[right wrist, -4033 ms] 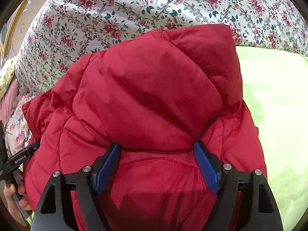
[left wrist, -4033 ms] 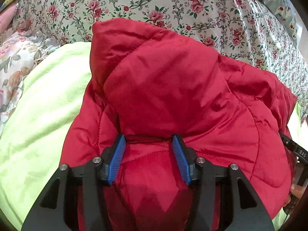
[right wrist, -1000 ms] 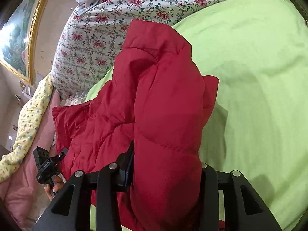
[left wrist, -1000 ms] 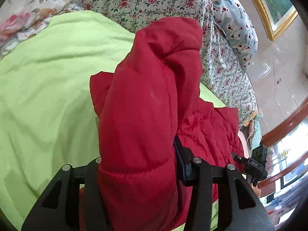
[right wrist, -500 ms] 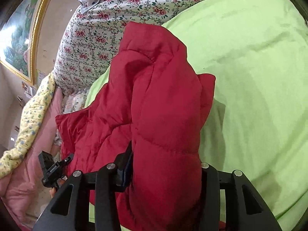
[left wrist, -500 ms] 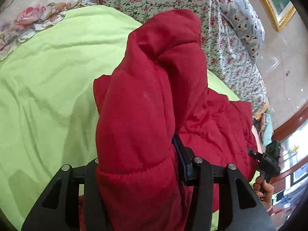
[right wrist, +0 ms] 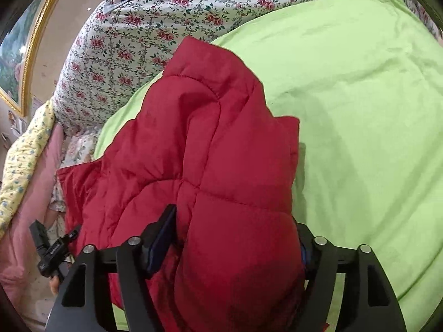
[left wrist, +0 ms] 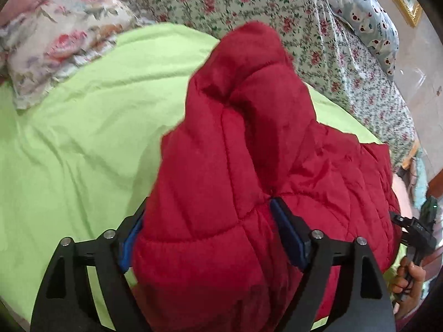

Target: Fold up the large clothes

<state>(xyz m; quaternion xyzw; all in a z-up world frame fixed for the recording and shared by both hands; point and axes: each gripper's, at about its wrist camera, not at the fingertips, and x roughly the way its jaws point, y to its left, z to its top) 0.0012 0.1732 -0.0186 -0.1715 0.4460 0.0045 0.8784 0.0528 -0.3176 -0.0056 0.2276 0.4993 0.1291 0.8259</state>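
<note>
While both grippers' jaws open | red jacket (left wrist: 235, 193) between them | folded length points away.

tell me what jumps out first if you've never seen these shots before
A puffy red quilted jacket fills the middle of both views, heaped on a bright lime-green sheet with a rose-print bedcover behind it. Each wrist view shows a thick fold of the jacket between the blue pads of the left gripper and of the right gripper, whose jaws are opening. A gold picture frame edges the right wrist view's left side.
</note>
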